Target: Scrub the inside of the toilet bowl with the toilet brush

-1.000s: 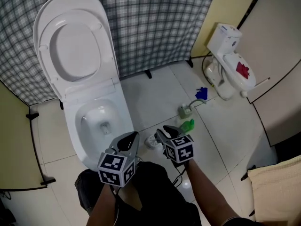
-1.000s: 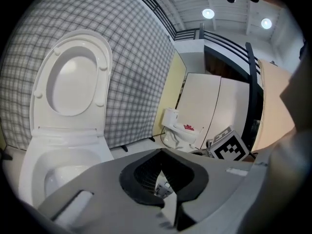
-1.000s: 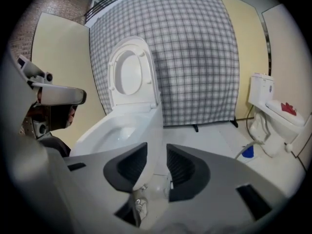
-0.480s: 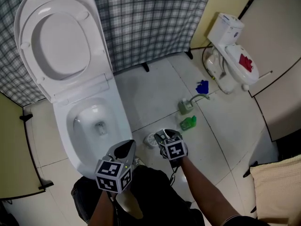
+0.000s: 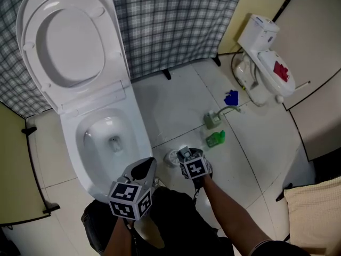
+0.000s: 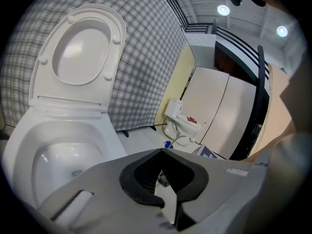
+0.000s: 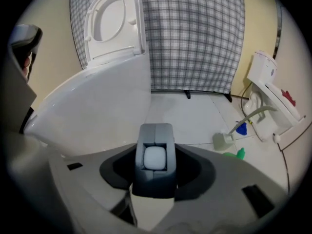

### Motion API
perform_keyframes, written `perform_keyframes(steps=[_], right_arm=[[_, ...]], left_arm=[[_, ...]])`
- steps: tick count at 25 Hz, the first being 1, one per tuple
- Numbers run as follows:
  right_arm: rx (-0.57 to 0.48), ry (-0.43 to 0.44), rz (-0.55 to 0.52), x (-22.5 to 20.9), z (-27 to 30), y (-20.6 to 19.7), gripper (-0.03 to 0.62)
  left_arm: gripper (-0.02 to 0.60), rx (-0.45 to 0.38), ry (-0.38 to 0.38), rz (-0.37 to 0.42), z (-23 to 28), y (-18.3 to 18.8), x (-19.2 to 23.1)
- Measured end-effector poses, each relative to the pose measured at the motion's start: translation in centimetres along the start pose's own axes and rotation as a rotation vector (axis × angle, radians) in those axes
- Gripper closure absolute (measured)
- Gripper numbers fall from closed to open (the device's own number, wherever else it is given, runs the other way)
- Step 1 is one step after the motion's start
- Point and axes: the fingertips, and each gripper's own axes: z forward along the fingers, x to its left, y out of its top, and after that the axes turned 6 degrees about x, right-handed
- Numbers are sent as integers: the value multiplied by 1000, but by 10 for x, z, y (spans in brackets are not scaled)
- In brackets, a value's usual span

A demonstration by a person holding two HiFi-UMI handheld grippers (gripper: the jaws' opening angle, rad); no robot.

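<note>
The right hand-held gripper (image 5: 185,154) pointed steeply down at the tiled floor (image 5: 181,105), just right of the white ceramic toilet bowl (image 5: 139,137). Its jaws had just opened wide. They stood on either side of the grey, white-capped top of the toilet brush handle (image 7: 155,159); whether the pads touched it could not be told. The left hand-held gripper (image 5: 143,168) hung by the bowl's near rim, jaw tips pressed together, empty. The white oval lid (image 5: 64,41) stood raised.
</note>
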Motion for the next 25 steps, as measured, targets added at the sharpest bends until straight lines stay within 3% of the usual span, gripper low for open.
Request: perform_keyframes(steps=[10,17,25], right_arm=[[-69,14,33,-13,-51,13,388],[-231,6,41,-20,-131,36,388],[-444,-40,-31,-5,-238,94,388]], left_arm=[[572,-39,2,-11,-12,15,2],[571,-113,0,37,-37,50,-14],[572,-211,22,83,-92,92,-27]])
